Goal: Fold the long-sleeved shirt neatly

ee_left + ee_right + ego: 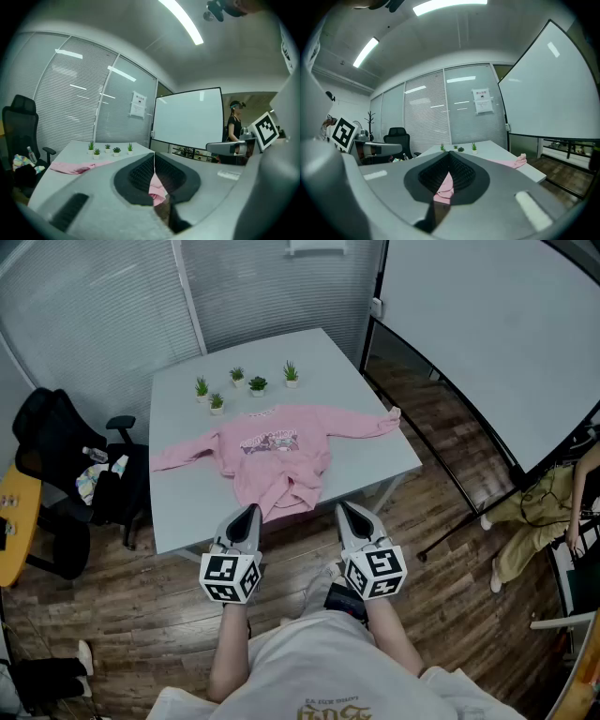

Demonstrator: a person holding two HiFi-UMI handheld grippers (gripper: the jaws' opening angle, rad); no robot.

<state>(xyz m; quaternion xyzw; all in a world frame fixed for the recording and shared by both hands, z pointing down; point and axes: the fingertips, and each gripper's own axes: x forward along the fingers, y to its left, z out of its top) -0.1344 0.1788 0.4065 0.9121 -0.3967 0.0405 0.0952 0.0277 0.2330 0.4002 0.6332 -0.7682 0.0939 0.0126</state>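
My left hand-held gripper (249, 514) and right hand-held gripper (347, 510) both have their jaws together on nothing, side by side at the near edge of the desk (192, 507). The pink long-sleeved shirt (281, 451) lies on the desk just beyond their tips, sleeves spread sideways, near hem bunched. 5 small potted plants (257, 384) stand beyond its collar.

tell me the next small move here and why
Probably open both jaws and ease them forward to the bunched hem. The left gripper and right gripper are shut and empty, gripping nothing of the pink shirt, whose lower edge lies crumpled.
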